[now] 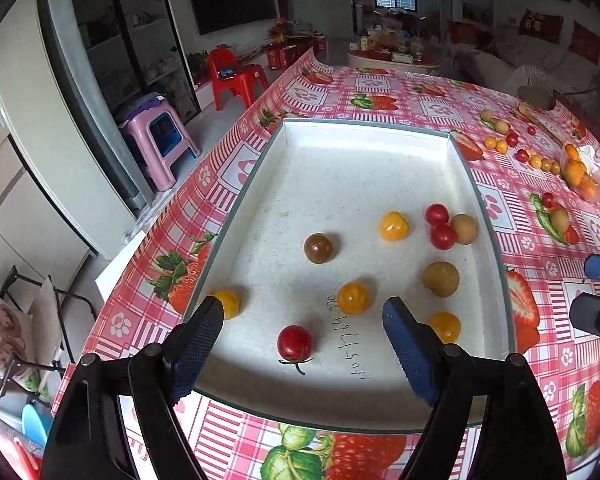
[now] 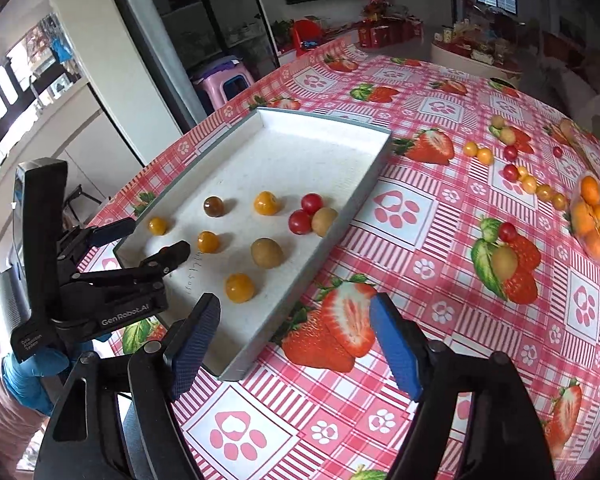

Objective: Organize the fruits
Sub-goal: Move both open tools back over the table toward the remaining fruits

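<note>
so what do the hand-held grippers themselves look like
Both match: the left hand-held gripper and right hand-held gripper have black plastic frames with round pivot bolts and two blue, finely textured finger pads. In the right wrist view the left one's body shows white "GenRobot.AI" lettering, and a blue glove holds it.

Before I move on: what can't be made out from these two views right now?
- Yellow fruit at the tray edge: left wrist view, partly behind a left gripper finger.
- Red tomato: right wrist view, hidden behind the left gripper.
- Bagged orange fruit: count unclear, glare and frame edge.
- Far loose fruit: too small to identify.
</note>
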Available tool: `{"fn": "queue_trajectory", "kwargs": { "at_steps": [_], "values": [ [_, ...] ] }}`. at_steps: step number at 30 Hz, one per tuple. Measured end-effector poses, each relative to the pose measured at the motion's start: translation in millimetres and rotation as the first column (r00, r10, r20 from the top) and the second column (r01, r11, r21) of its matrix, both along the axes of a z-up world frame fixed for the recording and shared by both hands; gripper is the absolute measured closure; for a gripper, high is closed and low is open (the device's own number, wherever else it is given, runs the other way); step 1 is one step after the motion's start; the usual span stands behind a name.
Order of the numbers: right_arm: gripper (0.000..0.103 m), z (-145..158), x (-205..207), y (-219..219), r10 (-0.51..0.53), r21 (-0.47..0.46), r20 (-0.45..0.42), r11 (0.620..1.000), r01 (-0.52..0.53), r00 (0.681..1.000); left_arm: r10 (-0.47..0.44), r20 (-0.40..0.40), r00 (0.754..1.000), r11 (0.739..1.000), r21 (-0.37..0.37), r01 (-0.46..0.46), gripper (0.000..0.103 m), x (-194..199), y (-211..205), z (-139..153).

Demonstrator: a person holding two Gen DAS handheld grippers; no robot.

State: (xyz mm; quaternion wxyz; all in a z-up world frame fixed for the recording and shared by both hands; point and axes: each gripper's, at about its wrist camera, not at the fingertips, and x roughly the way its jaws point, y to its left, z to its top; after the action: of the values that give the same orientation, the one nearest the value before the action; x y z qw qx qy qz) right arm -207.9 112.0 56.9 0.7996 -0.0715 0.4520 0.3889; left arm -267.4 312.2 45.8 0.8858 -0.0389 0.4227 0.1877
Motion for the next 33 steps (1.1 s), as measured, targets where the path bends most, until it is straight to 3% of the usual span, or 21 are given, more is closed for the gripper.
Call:
{"fn": "queue_trajectory", "kwargs": {
  "at_steps": [3,7,11,18,29,32,33],
  "values": [
    [0.023,-7,21,-40,-0.127,-0.009,-0.051,0.992,0.126,0.991,-0.041,0.034,0.999,0.999,-0.024,0.042,0.020,8,-17,17],
    [0.023,-17,46,-86,-0.260,-0.055,-0.048,0.965,0.257,0.964,-0.141,0.048,0.989,0.989,-0.048,0.143,0.020,32,-50,35],
    [0.023,-25,60,-118,-0.341,-0.063,-0.063,0.939,0.337,0.938,-0.221,0.036,0.975,0.971,-0.081,0.223,0.020,68,-84,39],
    [0.023,-39,65,-134,-0.368,-0.076,-0.061,0.929,0.363,0.928,-0.326,-0.034,0.945,0.937,-0.141,0.319,0.020,125,-136,18],
    [0.023,-48,64,-156,-0.403,-0.056,-0.075,0.915,0.400,0.912,-0.395,-0.116,0.911,0.911,-0.180,0.372,0.020,205,-184,-26],
    [0.023,-50,64,-161,-0.413,-0.056,-0.068,0.910,0.410,0.908,-0.400,-0.147,0.905,0.914,-0.141,0.381,0.021,216,-194,-35],
    [0.023,-51,65,-162,-0.415,-0.054,-0.067,0.909,0.412,0.907,-0.404,-0.159,0.901,0.913,-0.129,0.387,0.027,219,-197,-38]
  ]
}}
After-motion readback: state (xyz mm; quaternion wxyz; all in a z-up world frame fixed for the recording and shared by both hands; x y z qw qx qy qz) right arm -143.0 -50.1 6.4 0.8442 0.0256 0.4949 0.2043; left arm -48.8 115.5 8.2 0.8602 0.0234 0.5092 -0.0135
